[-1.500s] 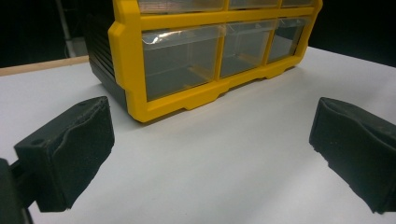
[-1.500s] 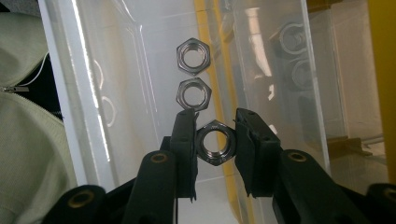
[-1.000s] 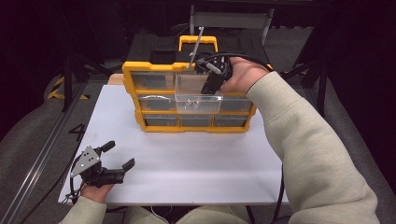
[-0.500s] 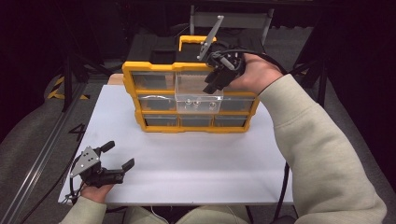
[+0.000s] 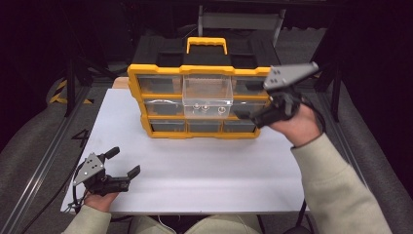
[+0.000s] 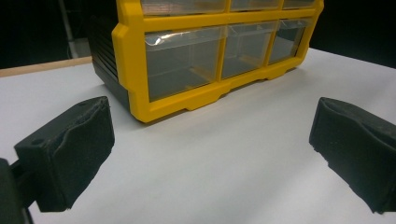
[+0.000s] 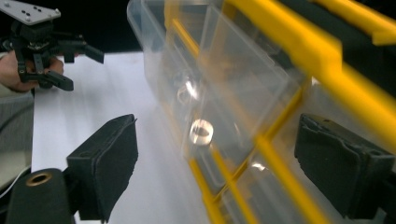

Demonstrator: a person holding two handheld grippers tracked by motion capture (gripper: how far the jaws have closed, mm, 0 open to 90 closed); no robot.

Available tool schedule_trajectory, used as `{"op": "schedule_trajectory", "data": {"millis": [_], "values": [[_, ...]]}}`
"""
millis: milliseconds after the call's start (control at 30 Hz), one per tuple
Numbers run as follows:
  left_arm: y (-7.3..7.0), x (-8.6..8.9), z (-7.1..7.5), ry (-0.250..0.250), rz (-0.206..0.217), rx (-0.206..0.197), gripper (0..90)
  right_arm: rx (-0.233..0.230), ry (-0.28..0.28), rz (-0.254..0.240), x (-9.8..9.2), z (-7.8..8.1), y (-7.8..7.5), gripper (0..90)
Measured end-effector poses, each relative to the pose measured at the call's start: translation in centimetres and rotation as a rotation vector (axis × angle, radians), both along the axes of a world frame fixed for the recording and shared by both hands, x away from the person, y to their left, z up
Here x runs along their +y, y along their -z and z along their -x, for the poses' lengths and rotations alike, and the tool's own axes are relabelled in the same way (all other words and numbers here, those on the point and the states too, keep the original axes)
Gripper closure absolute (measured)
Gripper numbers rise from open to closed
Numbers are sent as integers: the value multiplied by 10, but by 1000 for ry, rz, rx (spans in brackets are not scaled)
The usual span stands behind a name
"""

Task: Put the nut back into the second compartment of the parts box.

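A yellow organizer (image 5: 138,105) with clear drawers stands at the back of the white table (image 5: 204,170). Its upper middle drawer (image 5: 207,97) is pulled out and holds small clear rings (image 5: 221,110). My right gripper (image 5: 247,117) hovers at the organizer's right end and points left at it. Its jaws have just been opening and stand open with nothing pinched. In the right gripper view the drawer (image 7: 219,84) and a ring (image 7: 201,132) lie just ahead of the right gripper (image 7: 219,158). My left gripper (image 5: 123,161) rests open at the near left corner, facing the organizer (image 6: 130,70).
A black box with a yellow handle (image 5: 207,44) sits behind the organizer. Dark floor and metal frames surround the table. The left gripper (image 7: 80,69) shows far off in the right gripper view. White tabletop (image 6: 233,177) lies between the left gripper's (image 6: 210,135) jaws.
The right gripper swung from over the pulled-out drawer to the organizer's right end, somewhat lower, and its jaws went from shut to open. The left gripper stayed put.
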State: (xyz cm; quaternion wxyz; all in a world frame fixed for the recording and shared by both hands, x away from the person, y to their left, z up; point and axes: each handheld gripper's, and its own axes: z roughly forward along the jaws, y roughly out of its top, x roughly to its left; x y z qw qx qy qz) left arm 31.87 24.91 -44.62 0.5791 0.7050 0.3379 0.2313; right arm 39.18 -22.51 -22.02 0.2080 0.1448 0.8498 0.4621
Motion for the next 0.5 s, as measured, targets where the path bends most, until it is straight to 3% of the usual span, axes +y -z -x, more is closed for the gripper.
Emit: {"op": "schedule_trajectory", "data": {"millis": [100,133,167,300,367,500], "values": [[-1,0,1,2,-10,-11,8,4,71,-74,-27,16,58,92],[-1,0,1,2,-10,-11,8,4,71,-74,-27,16,58,92],[-2,-1,1,0,-10,-15,8,12,122,-116,-43,25,100,73],[-5,-1,0,4,-21,-28,8,22,191,-193,-65,35,156,53],[-7,0,-1,7,-30,-33,8,19,215,-236,-74,39,173,46],[-8,0,-2,9,-24,-40,8,20,253,-277,-83,42,191,36]]}}
